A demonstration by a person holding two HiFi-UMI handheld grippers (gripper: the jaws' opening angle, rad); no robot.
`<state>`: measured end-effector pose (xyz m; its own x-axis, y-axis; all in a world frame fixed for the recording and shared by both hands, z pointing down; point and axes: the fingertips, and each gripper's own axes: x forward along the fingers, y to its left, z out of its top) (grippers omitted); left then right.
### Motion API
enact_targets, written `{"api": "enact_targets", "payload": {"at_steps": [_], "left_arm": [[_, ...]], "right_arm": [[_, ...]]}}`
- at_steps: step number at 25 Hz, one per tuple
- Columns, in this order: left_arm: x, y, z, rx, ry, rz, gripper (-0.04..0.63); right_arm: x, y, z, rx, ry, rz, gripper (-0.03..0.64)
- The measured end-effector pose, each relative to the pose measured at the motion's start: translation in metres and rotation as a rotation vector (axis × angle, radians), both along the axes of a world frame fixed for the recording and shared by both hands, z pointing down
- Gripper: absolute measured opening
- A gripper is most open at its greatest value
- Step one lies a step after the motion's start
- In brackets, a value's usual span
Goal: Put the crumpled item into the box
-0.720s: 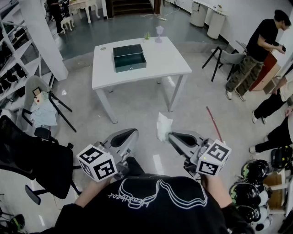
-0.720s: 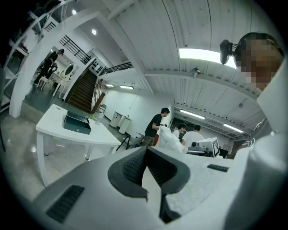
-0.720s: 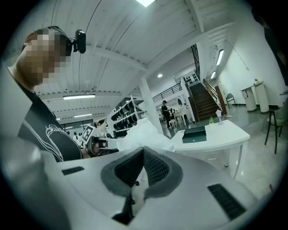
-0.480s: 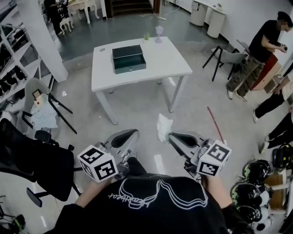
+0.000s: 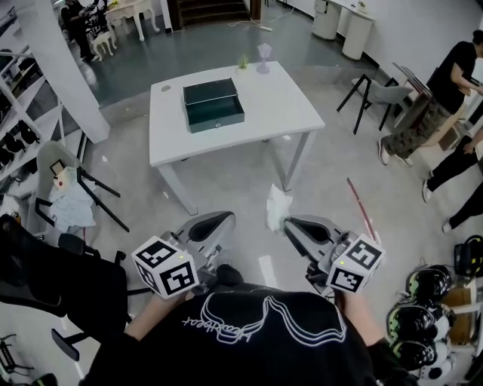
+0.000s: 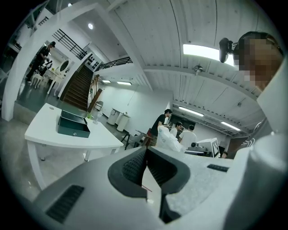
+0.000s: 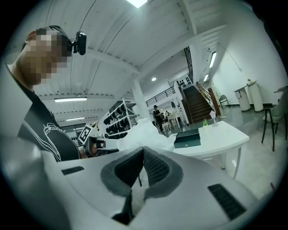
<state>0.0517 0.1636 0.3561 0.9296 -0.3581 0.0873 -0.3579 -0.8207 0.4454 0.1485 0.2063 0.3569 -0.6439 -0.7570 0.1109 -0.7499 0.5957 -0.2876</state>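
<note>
One crumpled item, one box

I'm looking into open lab-style workspace, part office, part workshop; polished grey floor spreading wide; white table standing mid-room; storage racks lining left wall; black office chair sitting beside me; helmets piling at right; staircase rising at back; people standing about.
</note>
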Motion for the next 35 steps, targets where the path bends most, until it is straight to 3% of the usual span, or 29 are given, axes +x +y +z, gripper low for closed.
{"api": "enact_targets", "payload": {"at_steps": [14,20,35], "left_arm": [[-0.026,-0.167,0.000,-0.065,-0.023,0.032,0.005],[-0.052,-0.226,0.006,-0.038,-0.049,-0.003,0.005],[-0.094,-0.287,0.010,-0.030,-0.006,-0.041,0.005]], "right_arm": [[-0.029,-0.167,-0.004,-0.063,-0.009,0.031,0.003],[-0.048,-0.228,-0.003,-0.066,0.000,0.042,0.003],[-0.080,-0.290,-0.003,-0.054,0.107,0.039,0.003]]}}
